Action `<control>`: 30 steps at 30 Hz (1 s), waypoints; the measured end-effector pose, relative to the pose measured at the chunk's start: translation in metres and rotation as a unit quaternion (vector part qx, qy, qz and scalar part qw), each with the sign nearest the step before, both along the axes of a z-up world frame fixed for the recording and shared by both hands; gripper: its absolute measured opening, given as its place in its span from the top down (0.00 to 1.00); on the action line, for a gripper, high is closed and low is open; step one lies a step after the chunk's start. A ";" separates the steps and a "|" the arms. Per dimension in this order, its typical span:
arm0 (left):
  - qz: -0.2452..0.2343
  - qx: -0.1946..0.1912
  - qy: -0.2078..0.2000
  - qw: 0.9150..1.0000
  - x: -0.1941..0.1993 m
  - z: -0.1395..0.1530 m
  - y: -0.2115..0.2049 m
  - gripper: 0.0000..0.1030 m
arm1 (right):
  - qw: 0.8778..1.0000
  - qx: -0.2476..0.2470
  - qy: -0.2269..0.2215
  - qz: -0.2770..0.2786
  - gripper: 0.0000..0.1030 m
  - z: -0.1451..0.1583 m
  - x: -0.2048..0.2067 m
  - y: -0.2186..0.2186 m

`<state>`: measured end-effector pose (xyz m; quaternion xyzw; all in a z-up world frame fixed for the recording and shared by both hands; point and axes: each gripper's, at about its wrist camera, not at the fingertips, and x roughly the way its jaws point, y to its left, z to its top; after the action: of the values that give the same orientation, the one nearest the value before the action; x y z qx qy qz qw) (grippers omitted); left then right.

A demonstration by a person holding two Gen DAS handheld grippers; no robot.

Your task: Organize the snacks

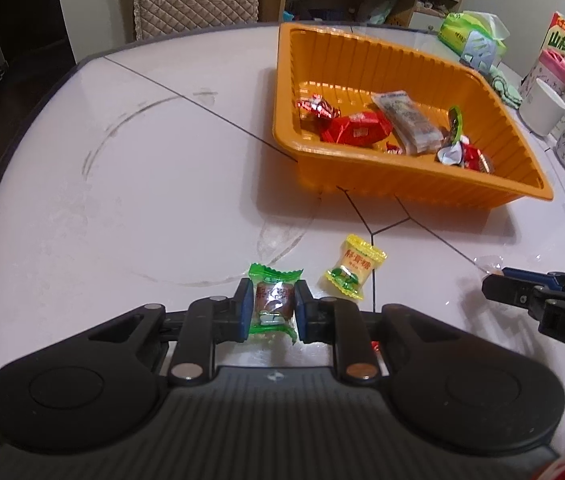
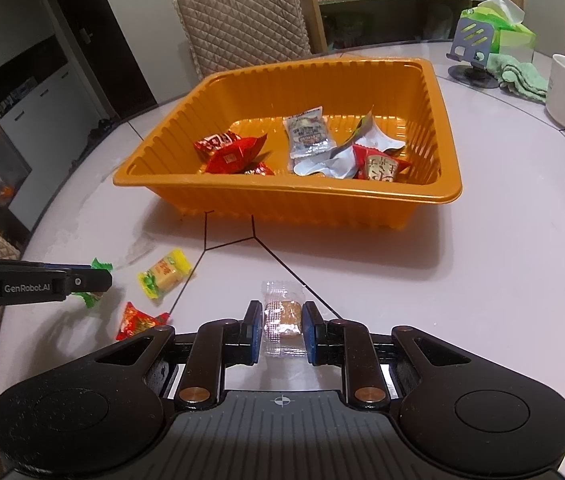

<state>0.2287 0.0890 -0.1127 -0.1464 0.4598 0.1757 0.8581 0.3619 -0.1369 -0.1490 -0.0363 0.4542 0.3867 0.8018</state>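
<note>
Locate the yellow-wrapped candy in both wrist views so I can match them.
Left wrist: yellow candy lies on the table just right of centre, beside the left gripper, which grips the green candy.
Right wrist: yellow candy sits lower left, near the left gripper's tip.
Shared landmark: the orange tray beyond it.

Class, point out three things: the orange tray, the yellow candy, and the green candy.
orange tray [image 2: 290,194], right wrist view, near rim.
yellow candy [image 1: 352,267], left wrist view, wrapper middle.
green candy [image 1: 273,300], left wrist view, wrapper middle.
</note>
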 end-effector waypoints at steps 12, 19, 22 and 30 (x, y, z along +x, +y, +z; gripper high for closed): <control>-0.011 0.008 -0.056 0.998 -0.012 0.049 -0.004 0.82 | 0.999 0.051 -0.017 0.007 0.79 0.039 0.003 -0.007; -0.023 0.017 -0.087 0.996 -0.002 0.076 -0.007 0.82 | 0.997 0.072 -0.026 0.010 0.79 0.058 0.011 -0.004; -0.031 0.020 -0.095 0.995 0.002 0.083 -0.009 0.82 | 0.997 0.076 -0.029 0.010 0.79 0.063 0.015 -0.003; -0.049 0.024 -0.097 0.994 0.022 0.088 -0.012 0.82 | 0.996 0.081 -0.034 0.005 0.79 0.068 0.026 -0.002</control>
<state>0.2503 0.0768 -0.0248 -0.1194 0.3764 0.1297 0.9095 0.3877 -0.1393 -0.0808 0.0137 0.3936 0.4246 0.8152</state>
